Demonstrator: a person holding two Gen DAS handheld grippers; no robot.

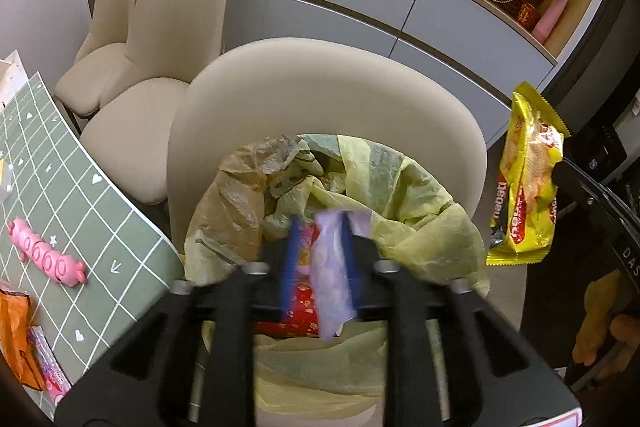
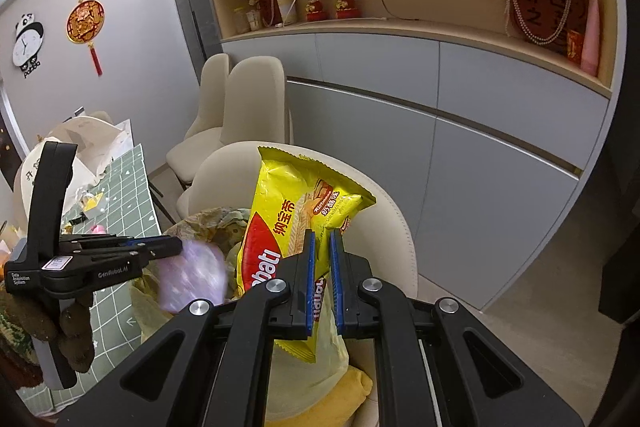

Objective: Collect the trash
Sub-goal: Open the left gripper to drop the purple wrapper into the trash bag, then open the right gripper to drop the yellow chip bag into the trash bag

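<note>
Left wrist view looks down into a trash bag [image 1: 420,195] lined in pale yellow-green plastic, propped open on a cream chair [image 1: 320,87] just beside the table [image 1: 100,211], likely so rubbish can be dropped in from either hand. The left tongs [image 1: 320,251] hang directly over the bag's mouth, jaws partly apart, with a blurred pale purple wrapper [image 1: 332,279] between the blue pads; the blur makes it unclear whether they press on it, so I judge it is being let go. The right tongs [image 2: 322,267] are nearly closed, pinching a yellow wafer packet [image 2: 288,223] upright just beside the bag's right edge, seemingly waiting its turn. A pink toy [image 1: 48,257] lies on the table.
</note>
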